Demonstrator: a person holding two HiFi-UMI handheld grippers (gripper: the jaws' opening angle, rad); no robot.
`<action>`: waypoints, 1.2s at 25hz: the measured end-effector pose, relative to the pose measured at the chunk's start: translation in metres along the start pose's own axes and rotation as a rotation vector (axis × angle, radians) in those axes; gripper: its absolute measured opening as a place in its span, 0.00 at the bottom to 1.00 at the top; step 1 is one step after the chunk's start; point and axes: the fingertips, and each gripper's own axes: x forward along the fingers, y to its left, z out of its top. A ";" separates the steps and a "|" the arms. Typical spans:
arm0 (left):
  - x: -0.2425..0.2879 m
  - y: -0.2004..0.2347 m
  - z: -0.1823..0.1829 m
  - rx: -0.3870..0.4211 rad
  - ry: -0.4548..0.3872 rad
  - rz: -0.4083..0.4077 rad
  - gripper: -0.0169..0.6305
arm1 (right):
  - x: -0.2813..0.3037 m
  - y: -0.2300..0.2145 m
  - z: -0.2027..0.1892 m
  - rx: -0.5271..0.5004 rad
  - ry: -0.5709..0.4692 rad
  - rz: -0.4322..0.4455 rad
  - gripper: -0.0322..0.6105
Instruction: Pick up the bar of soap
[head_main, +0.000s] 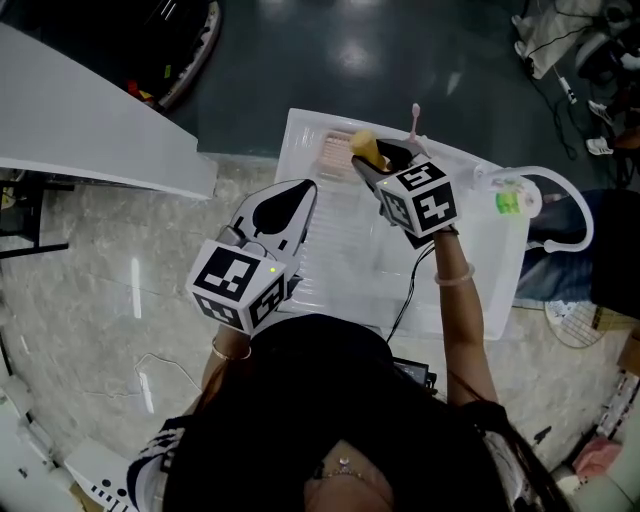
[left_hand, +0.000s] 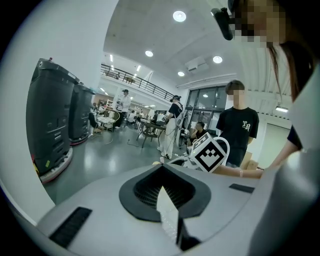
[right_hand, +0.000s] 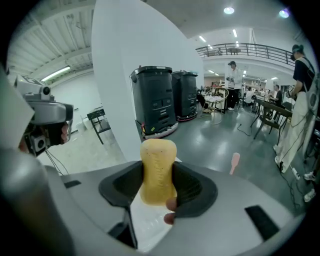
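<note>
The yellow bar of soap (head_main: 365, 147) is clamped between the jaws of my right gripper (head_main: 375, 162), held above the far end of the white tray (head_main: 492, 290). In the right gripper view the soap (right_hand: 158, 170) stands upright between the black pads, and the right gripper (right_hand: 160, 192) is shut on it. My left gripper (head_main: 287, 207) hovers over the tray's left edge with its jaws together and nothing in them. In the left gripper view the left gripper (left_hand: 165, 192) points out across the hall, and the right gripper's marker cube (left_hand: 210, 154) shows beyond it.
A pink ribbed soap dish (head_main: 332, 152) lies on the tray just left of the soap. A pink toothbrush (head_main: 415, 120) stands at the tray's far edge. A clear cup with a green item (head_main: 510, 200) sits at the right. A white panel (head_main: 90, 130) lies far left.
</note>
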 end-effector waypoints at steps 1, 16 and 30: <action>-0.001 -0.002 0.001 0.002 -0.003 -0.002 0.03 | -0.004 0.001 0.002 0.003 -0.013 0.000 0.34; -0.016 -0.035 0.003 0.032 -0.037 -0.015 0.03 | -0.071 0.027 0.007 0.052 -0.183 0.010 0.34; -0.028 -0.083 0.010 0.066 -0.080 -0.069 0.03 | -0.135 0.050 -0.001 0.069 -0.294 0.019 0.34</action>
